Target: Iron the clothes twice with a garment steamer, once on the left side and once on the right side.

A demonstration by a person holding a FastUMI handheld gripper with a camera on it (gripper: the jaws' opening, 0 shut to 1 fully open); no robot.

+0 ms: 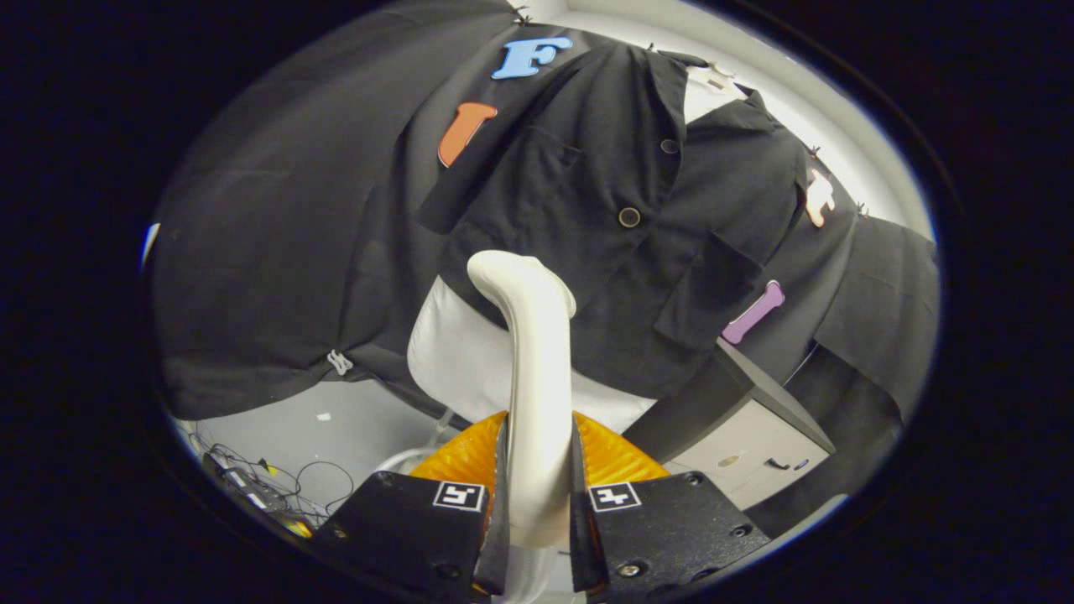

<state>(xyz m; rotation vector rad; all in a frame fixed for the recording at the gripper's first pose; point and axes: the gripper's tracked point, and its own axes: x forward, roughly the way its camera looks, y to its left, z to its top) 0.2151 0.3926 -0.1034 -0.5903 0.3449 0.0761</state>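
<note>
A black short-sleeved shirt with buttons and chest pockets hangs on a white mannequin torso straight ahead. My gripper is shut on the white handle of the garment steamer, which rises between the fingers. The steamer's curved head rests against the shirt's lower hem, left of the button line. An orange ribbed part of the steamer shows just behind the fingers.
A dark-topped pale cabinet stands to the right of the mannequin. Loose cables and small devices lie on the grey floor at the lower left. The booth's black cloth hangs behind and to both sides of the shirt.
</note>
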